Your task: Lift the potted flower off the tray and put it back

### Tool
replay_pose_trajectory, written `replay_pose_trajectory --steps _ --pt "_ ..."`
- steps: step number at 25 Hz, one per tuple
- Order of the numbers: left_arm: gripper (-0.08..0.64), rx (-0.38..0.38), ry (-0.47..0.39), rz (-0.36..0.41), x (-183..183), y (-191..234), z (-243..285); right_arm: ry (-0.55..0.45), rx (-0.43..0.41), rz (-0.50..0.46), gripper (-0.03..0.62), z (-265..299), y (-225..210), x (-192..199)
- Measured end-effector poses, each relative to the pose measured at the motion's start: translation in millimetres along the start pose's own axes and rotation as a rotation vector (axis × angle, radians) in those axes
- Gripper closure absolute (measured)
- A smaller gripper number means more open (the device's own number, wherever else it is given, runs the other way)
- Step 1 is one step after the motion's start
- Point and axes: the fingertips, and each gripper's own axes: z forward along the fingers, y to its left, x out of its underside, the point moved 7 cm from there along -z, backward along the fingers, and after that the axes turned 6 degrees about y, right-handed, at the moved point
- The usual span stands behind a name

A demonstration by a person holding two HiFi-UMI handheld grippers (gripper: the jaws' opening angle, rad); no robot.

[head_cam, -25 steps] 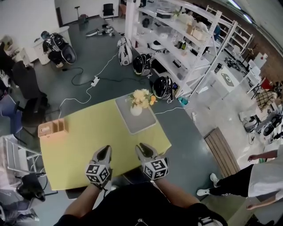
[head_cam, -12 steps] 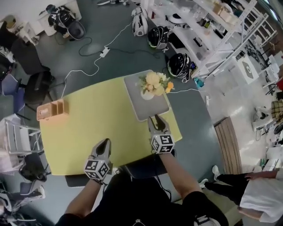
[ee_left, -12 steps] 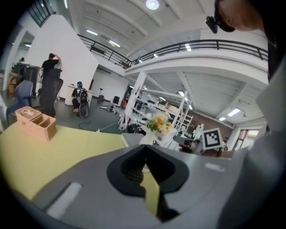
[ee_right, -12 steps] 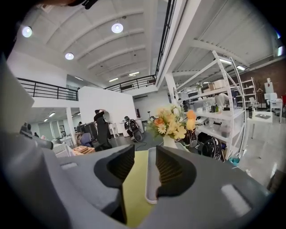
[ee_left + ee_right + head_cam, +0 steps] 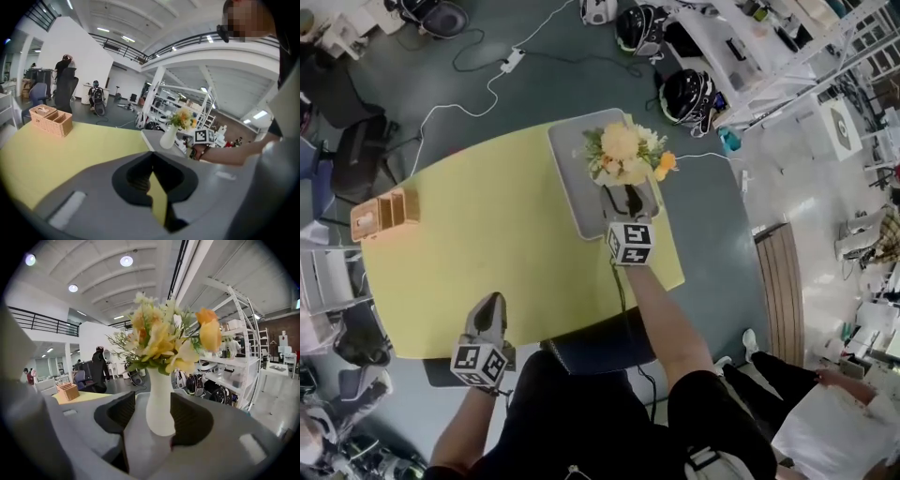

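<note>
The potted flower, a slim white ceramic-looking vase (image 5: 159, 401) carrying a bunch of yellow and orange blooms, stood upright on the flat grey rectangular tray (image 5: 572, 204) in the upper middle of the head view, at the far edge of the pale yellow table (image 5: 487, 248). The right gripper (image 5: 632, 200) reached over the tray's near end; its jaws were opening, with the vase's body between the ribbed black pads and a gap visible on each side. The left gripper (image 5: 490, 307) hung at the lower left by the table's near edge, jaws together on nothing. The vase looked light but top-heavy, smooth and probably slippery, and likely brittle, so the narrow lower body below the foliage seemed the place to clamp, squarely and gently, keeping it vertical. A woven wicker box (image 5: 384, 214) sat well apart at the left.
</note>
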Motion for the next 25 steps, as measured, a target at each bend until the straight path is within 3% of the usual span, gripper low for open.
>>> replay_pose_trajectory --steps 6,11,15,25 --pt "0.552 -0.023 0.032 -0.016 10 3 12 -0.013 0.033 -0.012 0.301 44 -23 -6" --pt "0.552 -0.037 0.042 -0.025 10 9 19 -0.043 0.043 -0.029 0.299 62 -24 -16" --pt "0.552 -0.040 0.043 -0.027 9 11 20 -0.051 0.053 -0.057 0.373 65 -20 -20" --pt "0.552 -0.037 0.016 -0.016 5 15 2 -0.025 0.029 -0.086 0.380 41 -4 -25"
